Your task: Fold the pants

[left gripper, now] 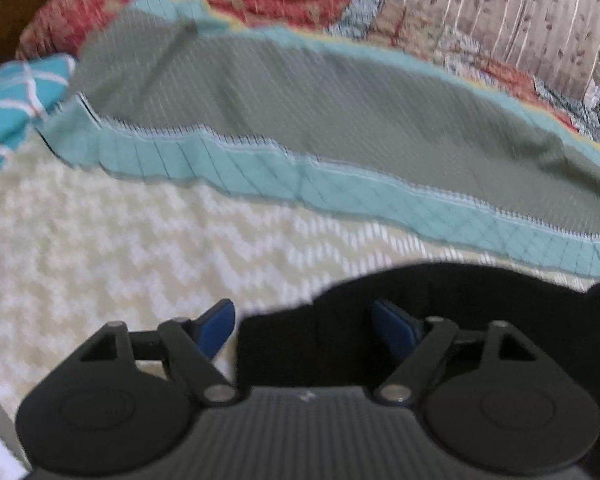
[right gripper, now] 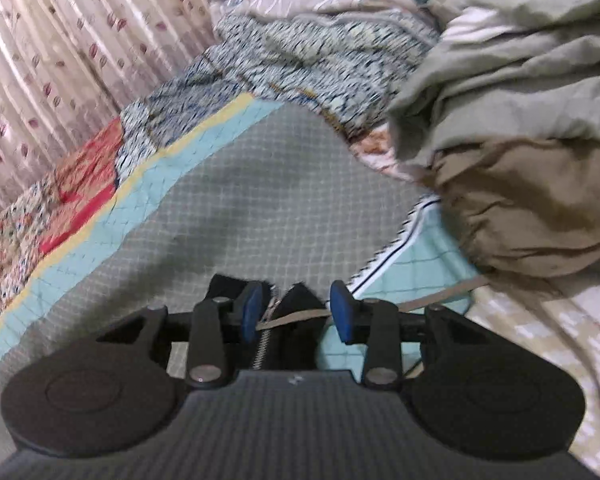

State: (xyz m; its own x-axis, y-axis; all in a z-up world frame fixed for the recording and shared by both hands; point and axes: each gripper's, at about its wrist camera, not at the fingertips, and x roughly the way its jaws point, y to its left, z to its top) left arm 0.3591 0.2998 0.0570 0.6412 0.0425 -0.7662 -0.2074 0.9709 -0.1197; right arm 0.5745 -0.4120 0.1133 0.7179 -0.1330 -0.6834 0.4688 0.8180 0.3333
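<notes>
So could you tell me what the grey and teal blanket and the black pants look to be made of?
The blanket looks like quilted cotton, matte: a stitched diamond grid runs across the grey panel and teal border. The black pants look like a dark matte woven cloth, though blur hides the weave; a metal zipper shows between the right gripper fingers.

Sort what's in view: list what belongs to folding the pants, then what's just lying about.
For the job: black pants, left gripper, right gripper.

Lying about: grey and teal quilt, pile of tan clothes, curtain, cream knit blanket.
</notes>
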